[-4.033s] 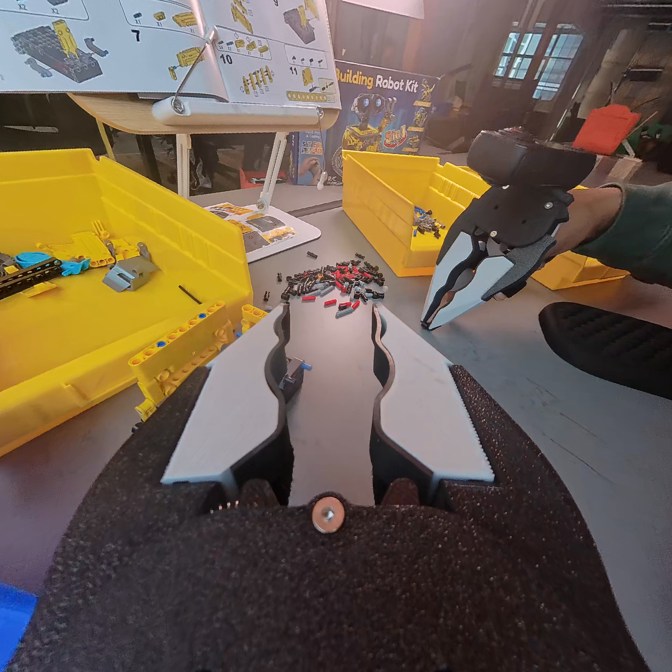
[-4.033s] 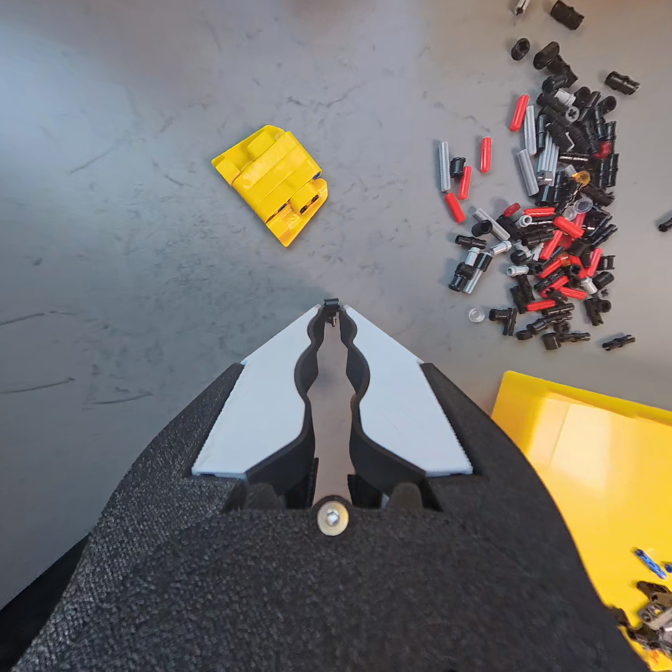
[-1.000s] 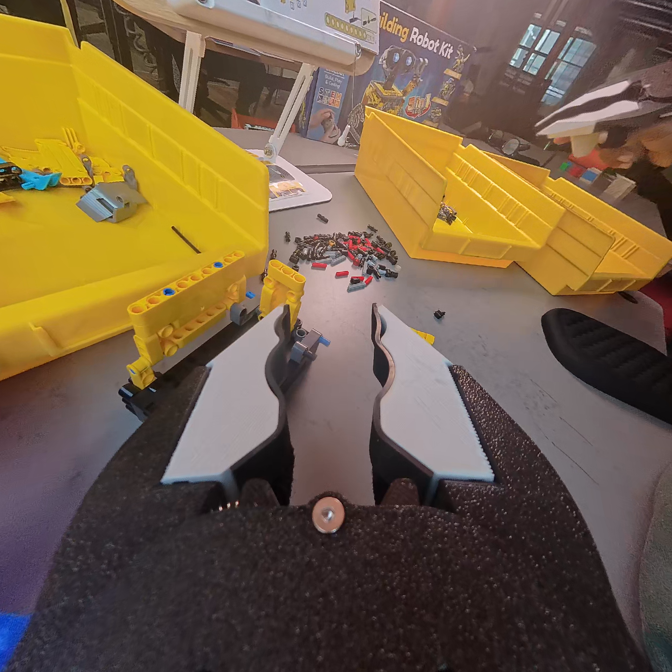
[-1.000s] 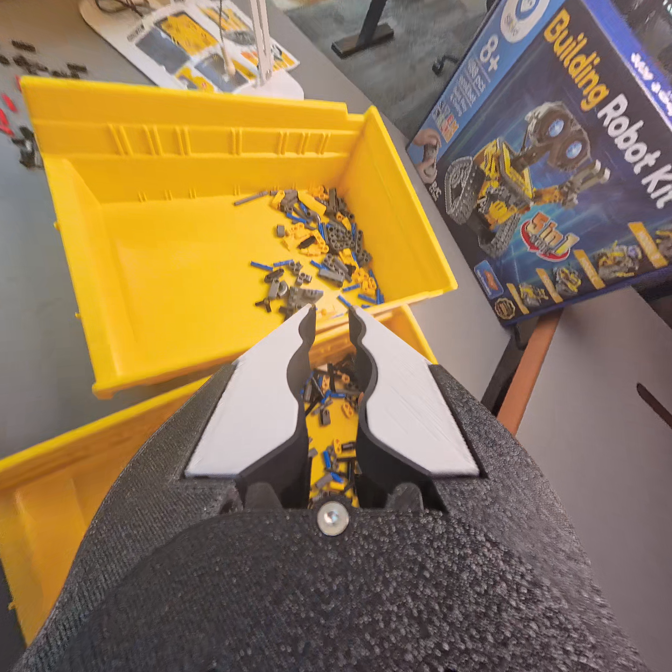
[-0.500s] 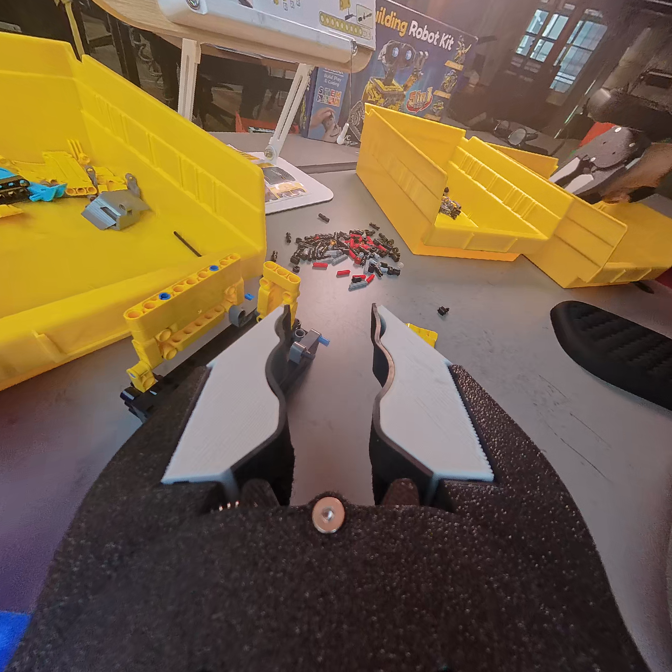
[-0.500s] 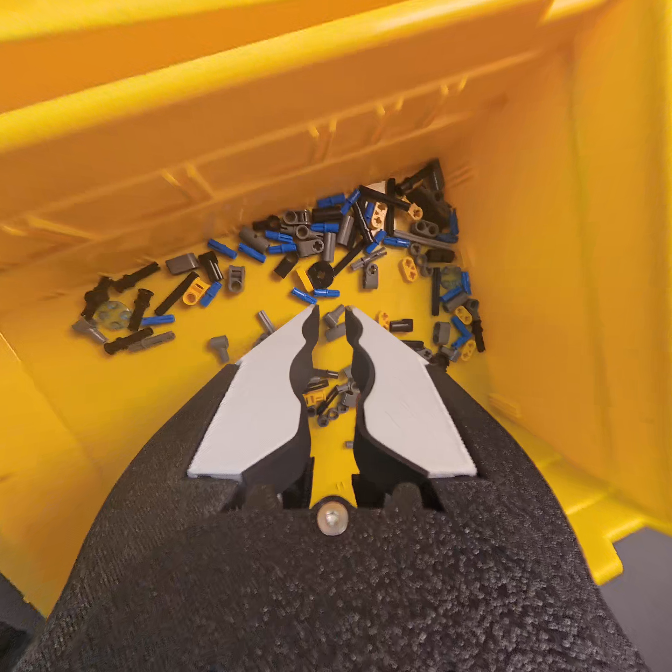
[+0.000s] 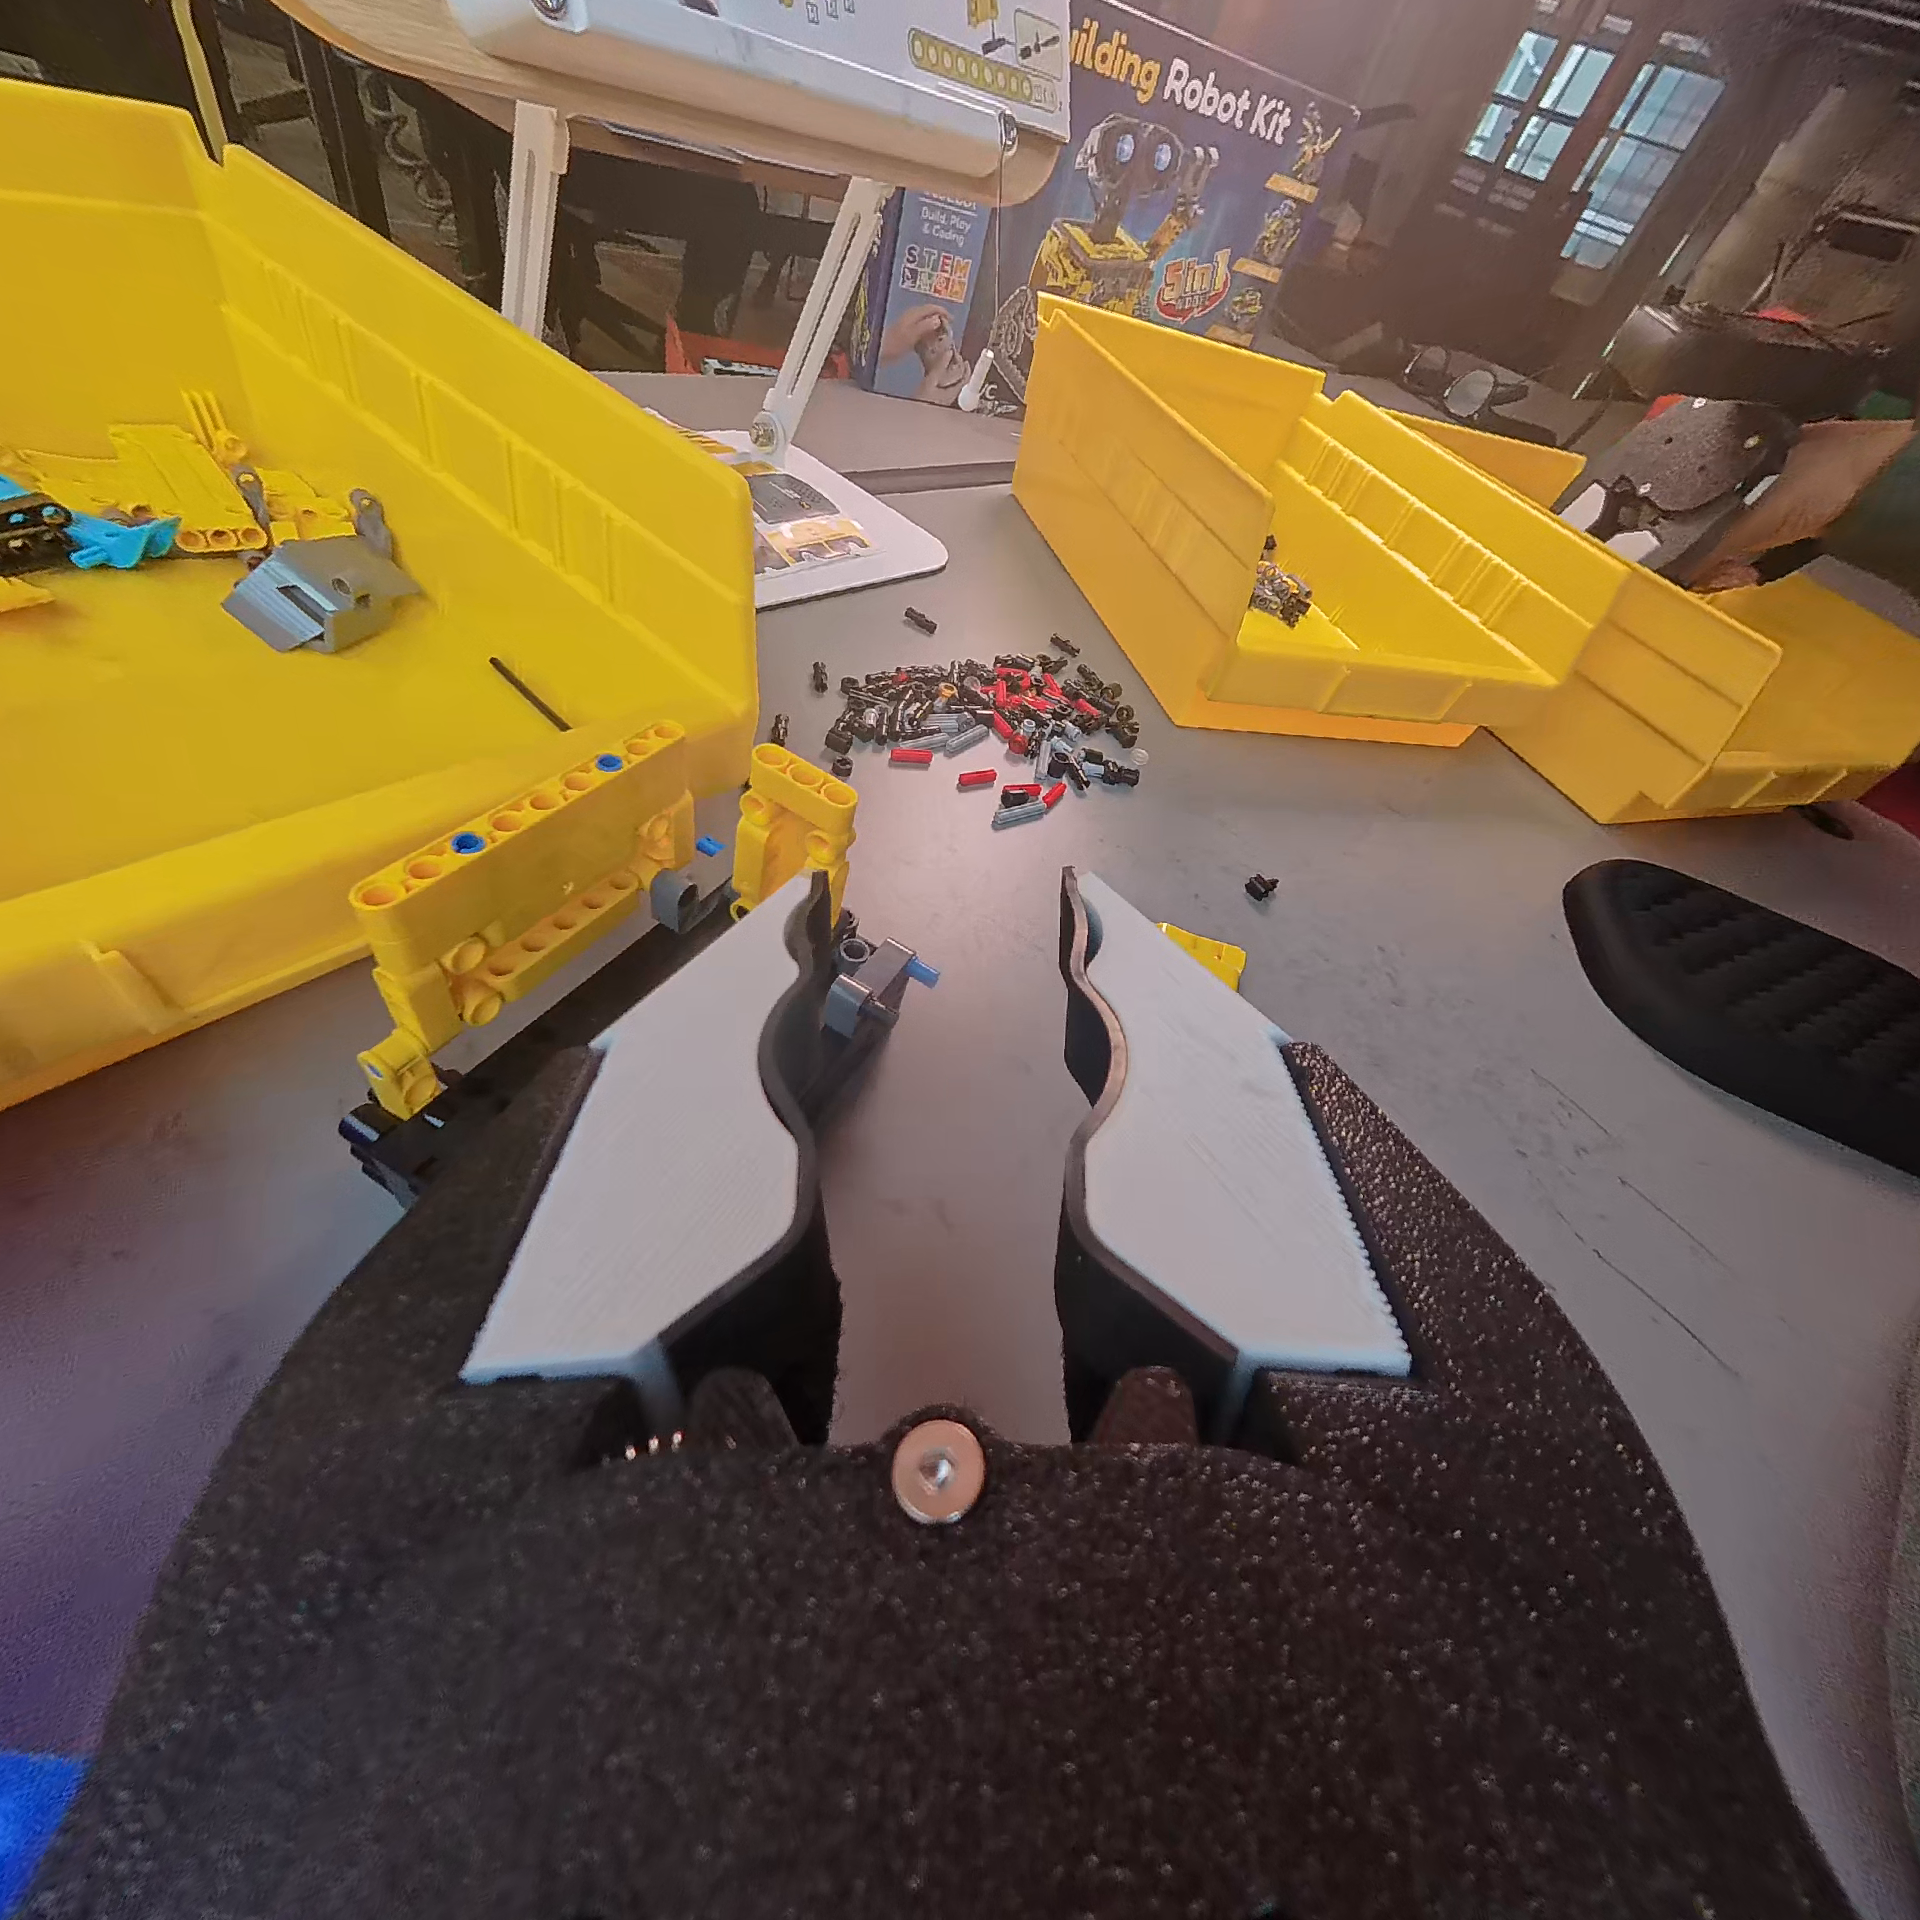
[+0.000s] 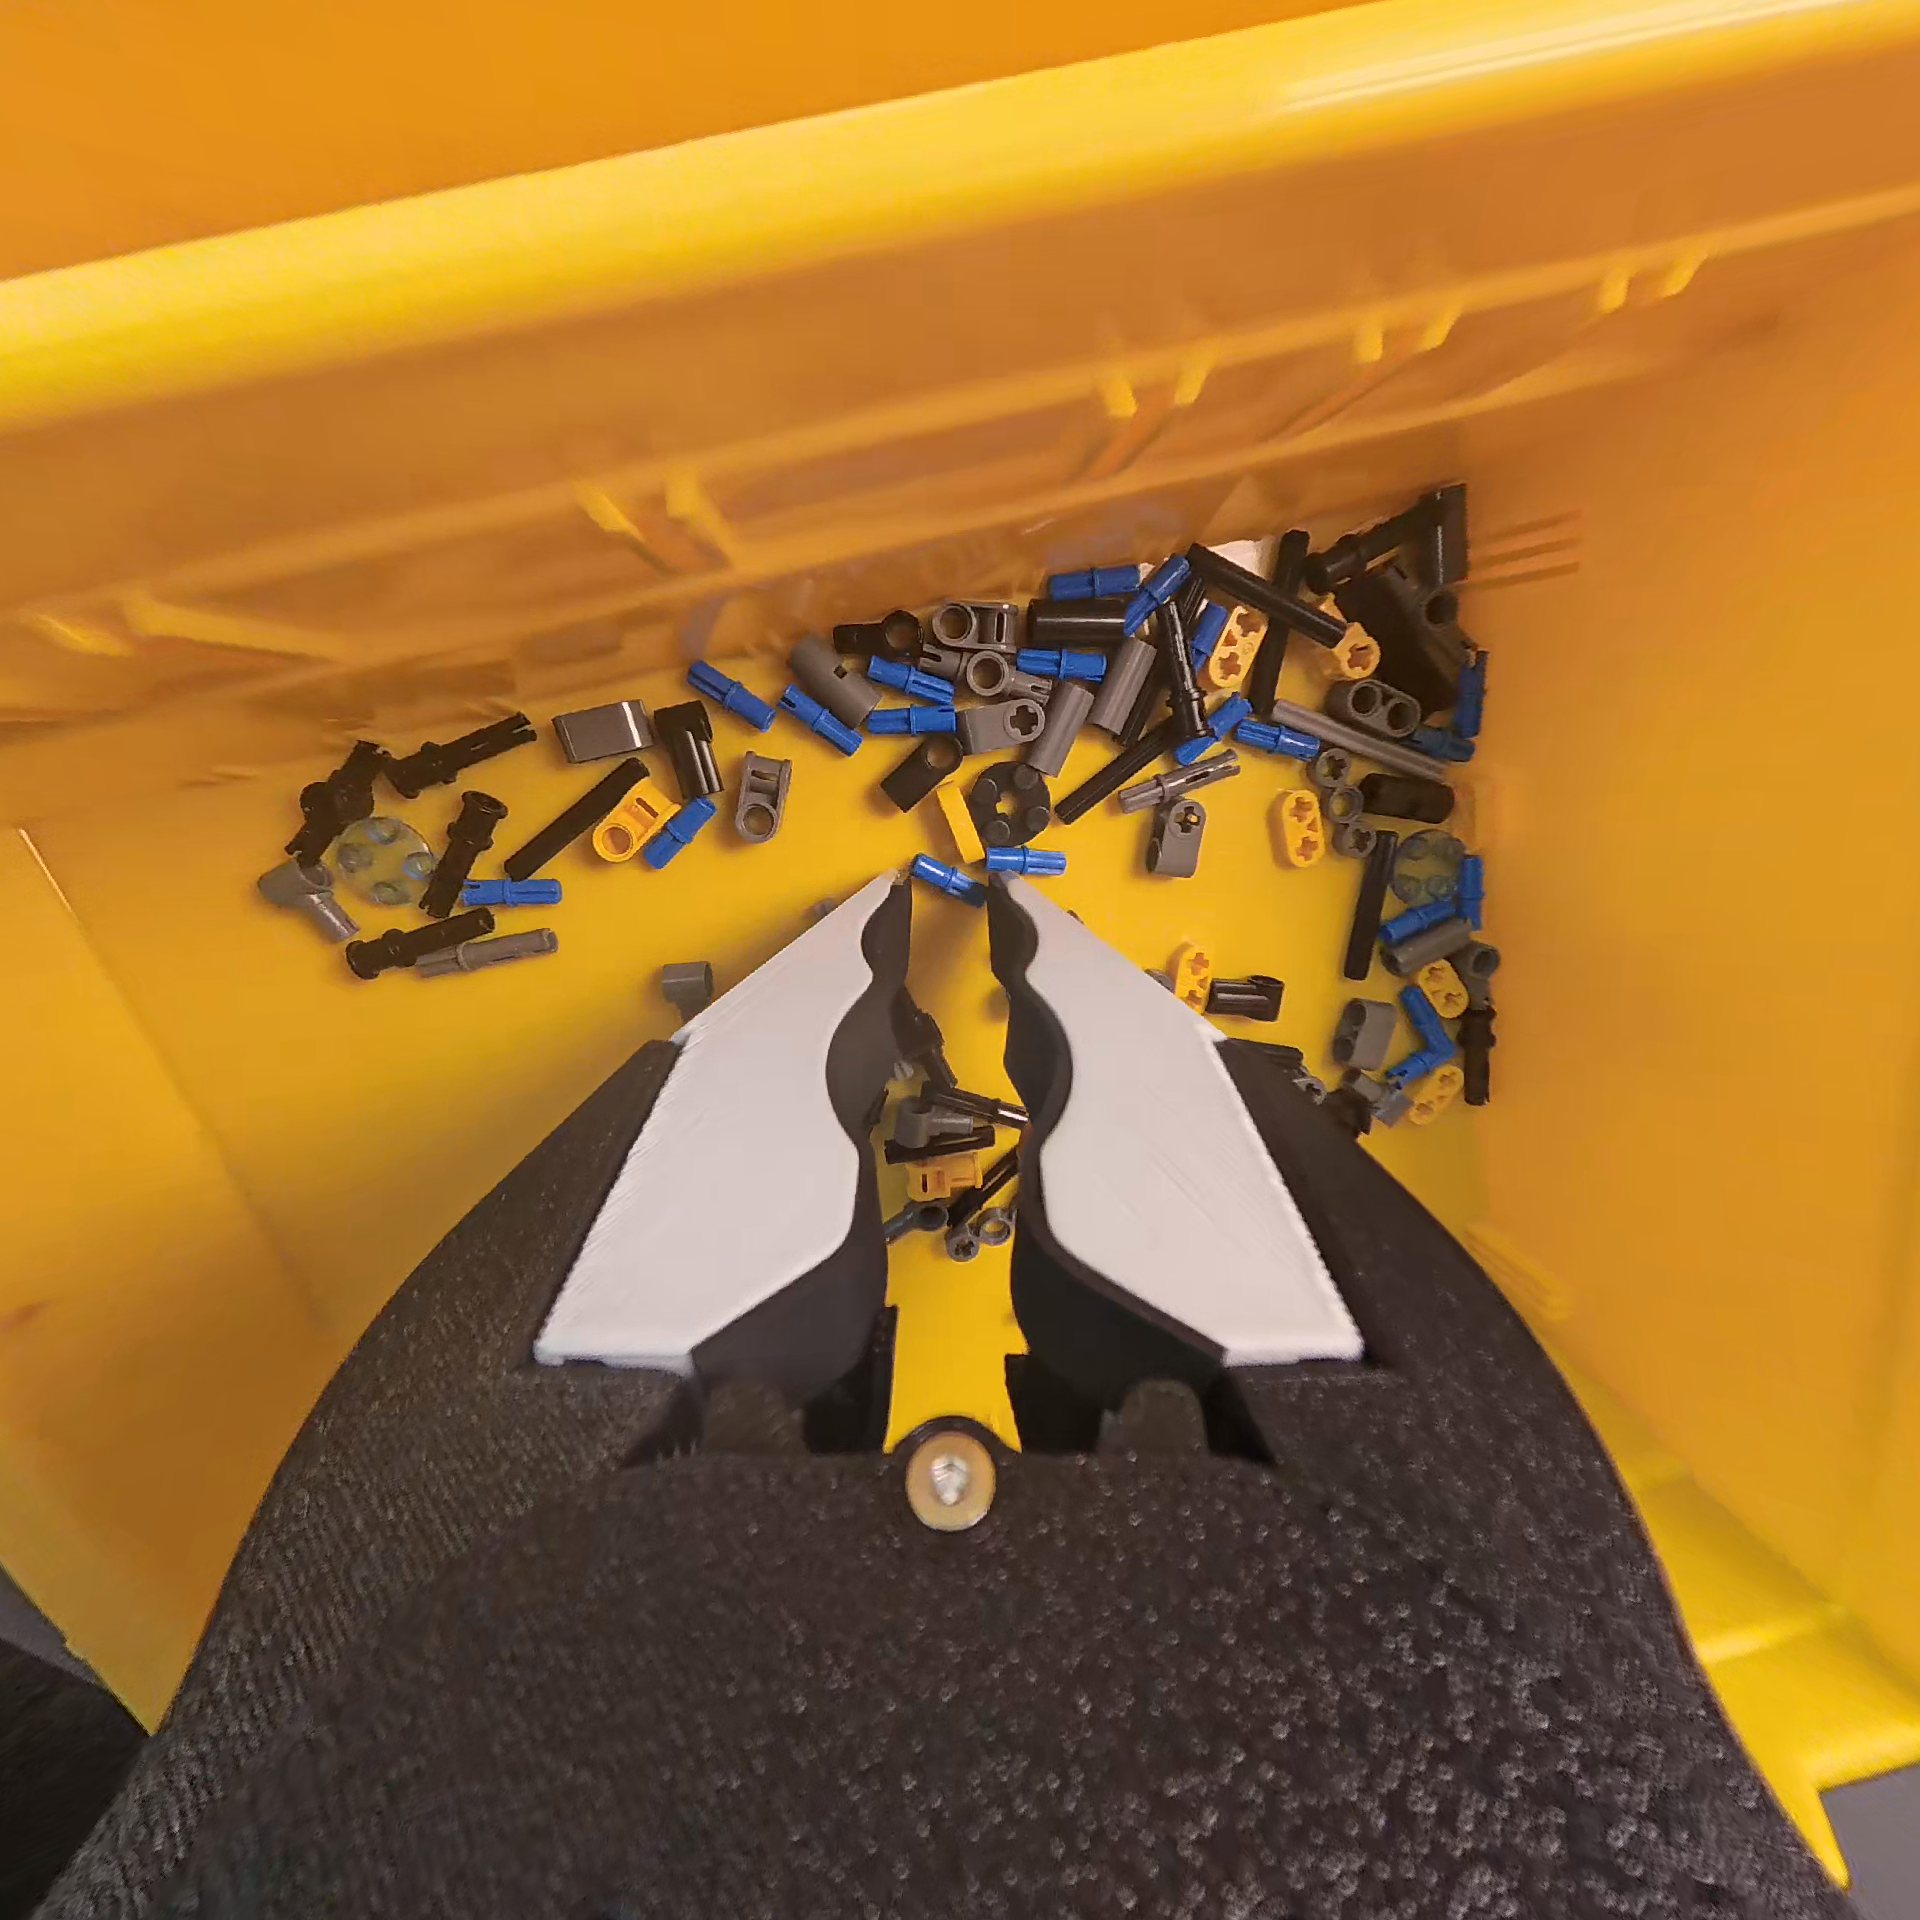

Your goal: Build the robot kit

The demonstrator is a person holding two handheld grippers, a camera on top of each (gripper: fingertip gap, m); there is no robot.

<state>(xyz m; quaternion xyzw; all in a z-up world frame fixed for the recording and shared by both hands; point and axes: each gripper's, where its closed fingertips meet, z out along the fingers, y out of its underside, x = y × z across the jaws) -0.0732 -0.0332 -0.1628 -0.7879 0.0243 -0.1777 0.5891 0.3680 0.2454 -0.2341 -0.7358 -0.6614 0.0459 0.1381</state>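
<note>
The right claw (image 8: 948,883), fingers slightly parted and empty, reaches into a yellow bin (image 8: 1662,935), tips just short of a blue pin (image 8: 945,875) among loose small parts. The left claw (image 7: 943,902) rests wide open and empty on the desk (image 7: 1403,1039), beside a yellow brick frame (image 7: 520,873).

Yellow bin (image 8: 1662,935) — blue pins (image 8: 945,876), black axles (image 8: 577,816), grey connectors (image 8: 764,795).

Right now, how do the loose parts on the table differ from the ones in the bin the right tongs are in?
The table pile is mostly black, red and grey pins on the bare grey table; the bin parts are blue, black, grey and yellow, inside the yellow bin. The left tongs stand short of the pile; the right tongs are right at a blue pin. Both are small building-kit connectors.
</note>
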